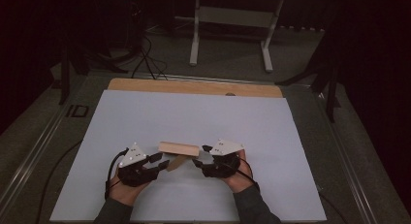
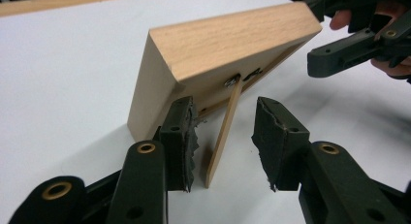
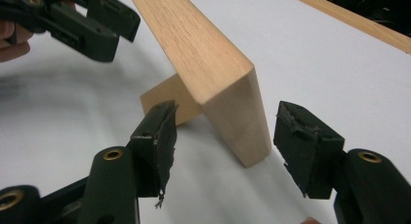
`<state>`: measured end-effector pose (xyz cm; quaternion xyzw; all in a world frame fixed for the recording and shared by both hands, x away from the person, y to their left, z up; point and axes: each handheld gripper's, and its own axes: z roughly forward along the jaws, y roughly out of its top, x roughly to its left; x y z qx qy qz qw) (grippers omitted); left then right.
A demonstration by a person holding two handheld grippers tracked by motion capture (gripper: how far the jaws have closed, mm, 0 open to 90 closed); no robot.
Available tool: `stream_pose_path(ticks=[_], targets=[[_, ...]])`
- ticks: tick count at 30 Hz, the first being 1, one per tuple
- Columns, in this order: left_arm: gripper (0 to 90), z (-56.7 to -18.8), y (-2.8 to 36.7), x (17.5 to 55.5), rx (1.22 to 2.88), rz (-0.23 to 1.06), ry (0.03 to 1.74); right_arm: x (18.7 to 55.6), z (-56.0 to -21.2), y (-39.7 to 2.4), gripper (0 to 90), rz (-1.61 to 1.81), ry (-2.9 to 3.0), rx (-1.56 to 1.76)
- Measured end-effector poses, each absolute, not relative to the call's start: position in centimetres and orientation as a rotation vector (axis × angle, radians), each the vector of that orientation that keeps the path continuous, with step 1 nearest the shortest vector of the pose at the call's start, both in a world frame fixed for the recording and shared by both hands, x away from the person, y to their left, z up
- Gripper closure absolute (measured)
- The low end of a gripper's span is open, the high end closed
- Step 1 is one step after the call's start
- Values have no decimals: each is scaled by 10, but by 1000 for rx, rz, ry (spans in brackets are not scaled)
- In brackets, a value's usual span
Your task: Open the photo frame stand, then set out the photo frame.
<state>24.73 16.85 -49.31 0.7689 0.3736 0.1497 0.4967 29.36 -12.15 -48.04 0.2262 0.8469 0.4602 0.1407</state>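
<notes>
- Black left gripper (image 1: 156,162): jaws part open either side of the thin wooden stand leg (image 2: 223,134), not pressing it.
- Wooden frame (image 1: 179,149) stands propped on the white worktop (image 1: 194,117), between both grippers.
- Right gripper (image 1: 200,156): jaws wide around the frame's end, apart from it.

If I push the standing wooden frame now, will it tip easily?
Probably yes: the wooden frame leans on one thin back strut, so a push from the front may fold it flat. It looks rigid and rather light. Its smooth wood could slide on the white board.
</notes>
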Motion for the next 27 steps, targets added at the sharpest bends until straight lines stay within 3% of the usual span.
stream_pose_path(ticks=[3, 13, 17, 20, 23, 24, 25, 27], targets=[[597, -490, 172, 247, 1825, 324, 902, 294, -480, -125, 412, 1328, 2452, 652], [618, -487, 170, 245, 1844, 364, 881, 297, -472, -141, 434, 1331, 2480, 642], [671, -487, 168, 246, 1861, 368, 873, 302, -472, -147, 498, 1326, 2516, 640], [716, -487, 164, 246, 1881, 380, 869, 307, -475, -150, 555, 1322, 2503, 690], [816, -488, 161, 247, 1906, 394, 870, 313, -477, -150, 736, 1283, 2439, 825], [816, -488, 160, 247, 1913, 396, 873, 313, -477, -150, 736, 1283, 2439, 825], [879, -489, 158, 249, 1925, 403, 886, 315, -478, -150, 830, 1304, 2410, 886], [896, -489, 158, 250, 1931, 407, 892, 316, -478, -149, 860, 1314, 2388, 922]])
